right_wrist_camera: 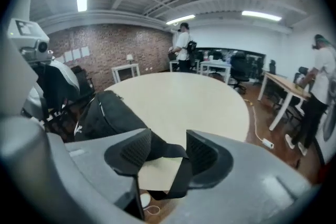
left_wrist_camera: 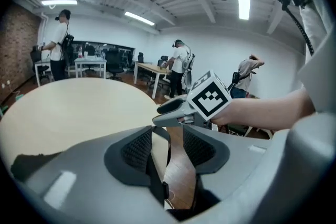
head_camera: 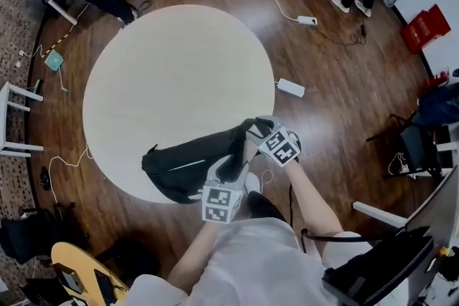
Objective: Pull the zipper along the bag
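Observation:
A black bag [head_camera: 186, 167] lies on the near edge of the round pale table [head_camera: 172, 82], with a thin pale line along its side. My left gripper [head_camera: 235, 165] hovers at the bag's right end, jaws open. In the left gripper view a black strap [left_wrist_camera: 157, 178] runs down between the open jaws of the left gripper [left_wrist_camera: 168, 147], untouched by the pads. My right gripper [head_camera: 257, 130] is just beyond, at the bag's far right corner. In the right gripper view, the right gripper [right_wrist_camera: 165, 152] is open over a black strap [right_wrist_camera: 178, 178], with the bag [right_wrist_camera: 102, 113] to its left.
White power strips [head_camera: 290, 87] [head_camera: 307, 20] and cables lie on the wooden floor right of the table. People stand at desks at the back. A white chair [head_camera: 14, 118] stands at the left and a black case [head_camera: 373, 269] at the near right.

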Demonstrator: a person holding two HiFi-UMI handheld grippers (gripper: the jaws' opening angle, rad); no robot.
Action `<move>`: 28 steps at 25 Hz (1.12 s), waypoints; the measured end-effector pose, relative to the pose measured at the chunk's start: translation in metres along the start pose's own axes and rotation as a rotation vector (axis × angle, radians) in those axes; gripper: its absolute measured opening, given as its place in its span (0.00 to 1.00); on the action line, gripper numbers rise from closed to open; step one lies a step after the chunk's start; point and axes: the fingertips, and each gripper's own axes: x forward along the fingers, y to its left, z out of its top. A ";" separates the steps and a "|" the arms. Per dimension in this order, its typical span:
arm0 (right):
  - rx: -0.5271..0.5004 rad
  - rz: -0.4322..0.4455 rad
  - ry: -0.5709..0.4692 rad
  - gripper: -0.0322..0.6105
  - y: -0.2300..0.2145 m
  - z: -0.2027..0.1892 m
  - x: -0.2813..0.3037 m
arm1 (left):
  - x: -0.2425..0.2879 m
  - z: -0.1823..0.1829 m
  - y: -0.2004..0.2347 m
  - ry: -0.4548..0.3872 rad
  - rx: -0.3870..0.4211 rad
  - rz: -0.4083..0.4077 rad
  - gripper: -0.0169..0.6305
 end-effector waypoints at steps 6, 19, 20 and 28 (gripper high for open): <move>-0.155 0.164 0.146 0.30 -0.001 -0.017 0.061 | 0.015 -0.020 0.015 0.067 -0.040 -0.001 0.34; -0.237 0.230 0.287 0.11 -0.013 -0.053 0.089 | 0.037 -0.040 -0.006 0.170 -0.112 -0.043 0.35; -0.232 0.236 0.292 0.11 -0.012 -0.052 0.090 | 0.041 -0.045 -0.008 0.188 -0.131 -0.036 0.35; -0.215 0.258 0.318 0.08 -0.013 -0.051 0.091 | 0.094 -0.071 0.027 0.222 -0.353 0.159 0.39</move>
